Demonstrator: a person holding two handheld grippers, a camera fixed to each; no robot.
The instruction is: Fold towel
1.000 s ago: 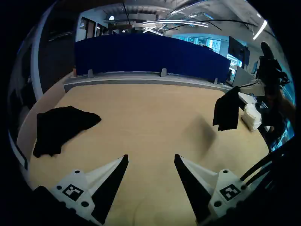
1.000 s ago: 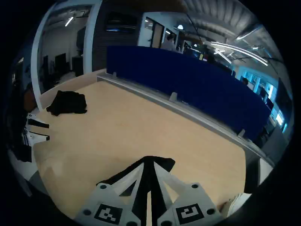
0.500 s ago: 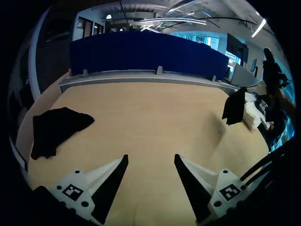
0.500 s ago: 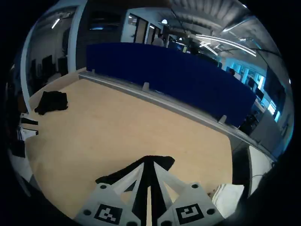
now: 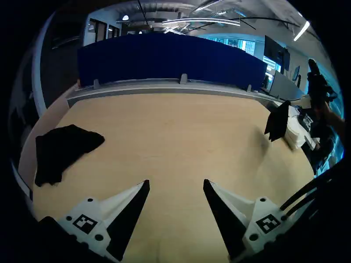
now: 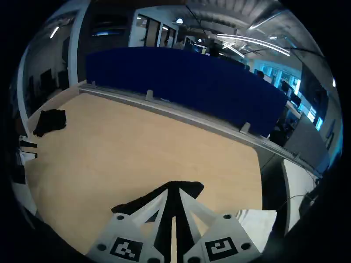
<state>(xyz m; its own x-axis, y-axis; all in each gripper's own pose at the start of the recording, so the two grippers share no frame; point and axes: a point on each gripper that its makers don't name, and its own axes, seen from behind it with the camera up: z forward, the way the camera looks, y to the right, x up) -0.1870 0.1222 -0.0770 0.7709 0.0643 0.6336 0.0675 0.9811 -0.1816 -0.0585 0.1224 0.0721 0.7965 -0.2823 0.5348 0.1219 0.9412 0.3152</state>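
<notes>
The right gripper (image 6: 175,187) pinches its fingers shut on the black towel (image 6: 194,188), probably so it hangs clear of the wooden table (image 6: 131,149). The left gripper (image 5: 175,182) hovers with its fingers spread wide and empty, likely ready for a free corner. Farther off a second black cloth (image 5: 61,149) lies crumpled, and no writing is legible, only square markers (image 5: 84,222) on the fingers

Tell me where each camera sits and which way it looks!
Left gripper view: on the left gripper, looking past its open fingers across the table to the blue divider; the right gripper holds a towel far right.
Right gripper view: on the right gripper, looking over fingers shut on the towel.
Both show table, divider, black cloth.
</notes>
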